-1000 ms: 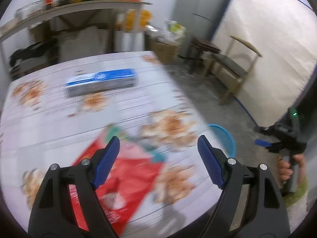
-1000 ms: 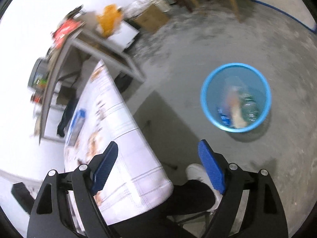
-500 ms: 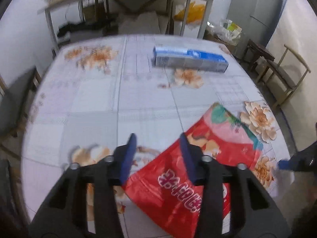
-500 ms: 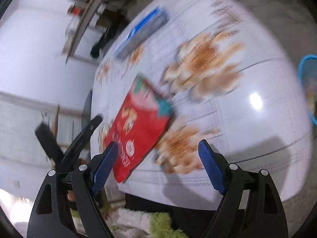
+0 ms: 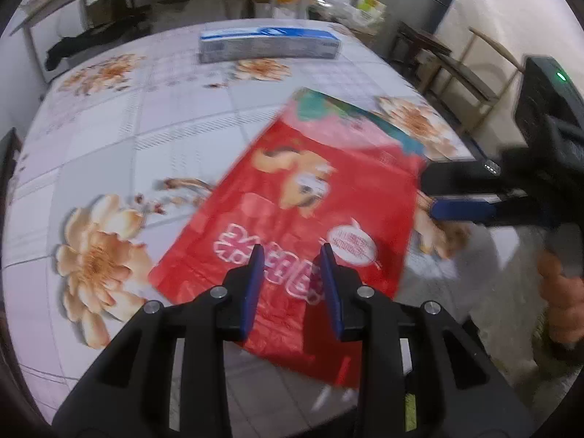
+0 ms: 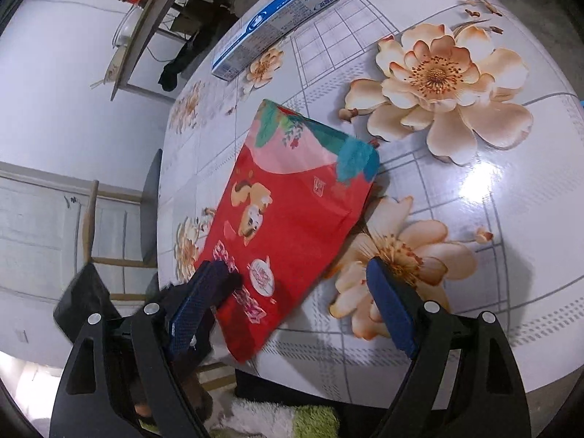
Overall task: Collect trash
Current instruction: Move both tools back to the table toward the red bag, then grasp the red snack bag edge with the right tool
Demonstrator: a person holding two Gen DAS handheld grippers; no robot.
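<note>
A flat red snack bag (image 5: 314, 197) (image 6: 292, 204) lies on the flowered table (image 5: 153, 116) (image 6: 485, 168), near its front edge. My left gripper (image 5: 291, 277) hovers low over the bag's near end. Its jaws are closing, with the bag's printed face showing in the narrow gap and the pads not pressing it. My right gripper (image 6: 292, 292) stands wide open over the bag's near right side, nothing gripped. In the left wrist view the right gripper (image 5: 438, 193) comes in from the right, beside the bag's edge, with a hand (image 5: 562, 292) on it.
A long blue and white box (image 5: 270, 43) (image 6: 273, 25) lies at the far side of the table. Wooden chairs (image 5: 474, 62) (image 6: 120, 226) stand by the table. A shelf (image 6: 146, 22) with jars lines the back wall.
My left gripper has sunk toward the red bag and its jaws have narrowed a lot. My right gripper has swung from above the blue floor bin to the table, over the bag.
</note>
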